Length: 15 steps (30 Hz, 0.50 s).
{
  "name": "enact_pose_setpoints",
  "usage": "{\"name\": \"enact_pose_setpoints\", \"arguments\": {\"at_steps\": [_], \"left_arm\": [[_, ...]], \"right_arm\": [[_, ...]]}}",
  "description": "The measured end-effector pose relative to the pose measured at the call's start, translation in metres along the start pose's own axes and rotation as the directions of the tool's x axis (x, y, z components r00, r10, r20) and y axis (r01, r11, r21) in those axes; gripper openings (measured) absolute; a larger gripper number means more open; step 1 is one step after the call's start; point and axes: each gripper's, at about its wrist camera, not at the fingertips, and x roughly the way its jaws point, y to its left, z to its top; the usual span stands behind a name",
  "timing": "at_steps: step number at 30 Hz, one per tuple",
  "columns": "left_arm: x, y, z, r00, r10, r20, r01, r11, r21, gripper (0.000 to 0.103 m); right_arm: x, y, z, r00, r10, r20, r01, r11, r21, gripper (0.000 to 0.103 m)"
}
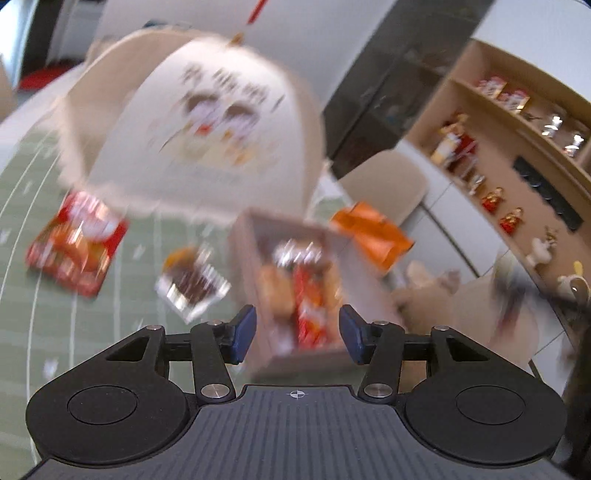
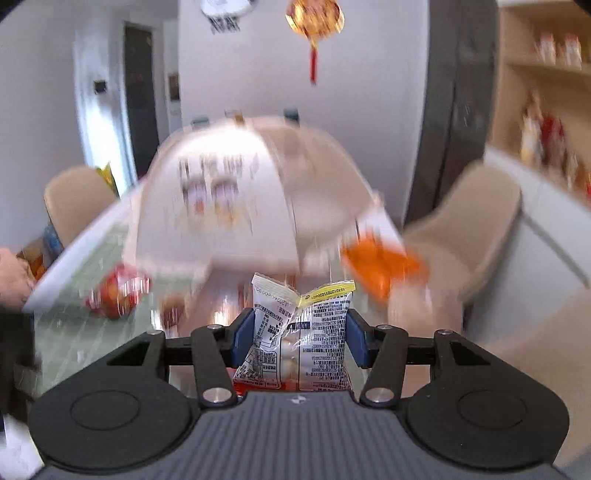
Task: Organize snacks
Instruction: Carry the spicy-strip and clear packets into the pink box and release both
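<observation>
Two grippers were in play over the green table mat (image 1: 74, 332), both views smeared by motion. Nearest to me, the right gripper (image 2: 300, 338) had its blue pads pressed against the sides of a clear snack packet (image 2: 299, 332) printed with black text and a yellow strip at its top edge; the packet stood upright between the fingers, lifted clear of the table. The left gripper (image 1: 297, 334) stood with its jaws apart and nothing between them, poised above an open cardboard box (image 1: 295, 288) that already held several red and orange wrappers.

Just beyond the box, on the mat, lay a small brown-and-silver packet (image 1: 192, 284), and further to the left a larger red packet (image 1: 77, 247). An orange packet (image 1: 373, 236) sat at the box's far right corner, near the table's edge. Behind all of these rose a pale domed food cover (image 1: 207, 122) with cartoon figures printed on it. A beige chair (image 2: 476, 229) stood at the table's right side, wooden shelves (image 1: 517, 155) with small figurines ran along the wall, and a red and gold ornament (image 2: 314, 18) hung overhead.
</observation>
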Motion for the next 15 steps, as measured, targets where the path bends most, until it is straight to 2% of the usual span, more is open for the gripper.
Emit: {"name": "enact_pose_setpoints", "arguments": {"at_steps": [1,4,6,9,11,13,15], "left_arm": [[-0.002,0.005,-0.006,1.0,0.01,-0.01,-0.01,1.0,-0.011,0.054],[-0.01,0.021,-0.018,0.998,0.059,-0.033,-0.06,0.998,-0.029,0.054],[-0.022,0.035,-0.026,0.993,0.11,-0.032,-0.111,0.993,-0.029,0.054],[-0.037,0.058,-0.037,0.979,0.2,-0.04,-0.202,0.978,-0.051,0.054],[-0.044,0.075,-0.043,0.971,0.232,-0.052,-0.236,0.967,-0.093,0.054],[-0.048,0.086,-0.046,0.966,0.252,-0.063,-0.258,0.958,-0.125,0.054],[-0.05,0.092,-0.049,0.962,0.264,-0.072,-0.272,0.952,-0.138,0.054]], "right_arm": [[0.005,0.001,0.021,1.0,0.002,0.029,-0.001,1.0,-0.019,0.053],[0.032,0.01,0.06,0.998,0.009,0.055,-0.004,0.996,-0.092,0.079],[0.051,0.013,0.069,0.999,0.037,0.037,-0.032,0.994,-0.109,0.079],[0.074,0.012,0.065,0.996,0.085,-0.01,-0.085,0.995,-0.049,0.079],[0.091,0.01,0.055,0.988,0.143,-0.057,-0.142,0.989,0.032,0.079],[0.11,0.014,0.041,0.979,0.173,-0.108,-0.164,0.983,0.085,0.079],[0.129,0.029,0.029,0.972,0.174,-0.156,-0.164,0.984,0.071,0.079]]}}
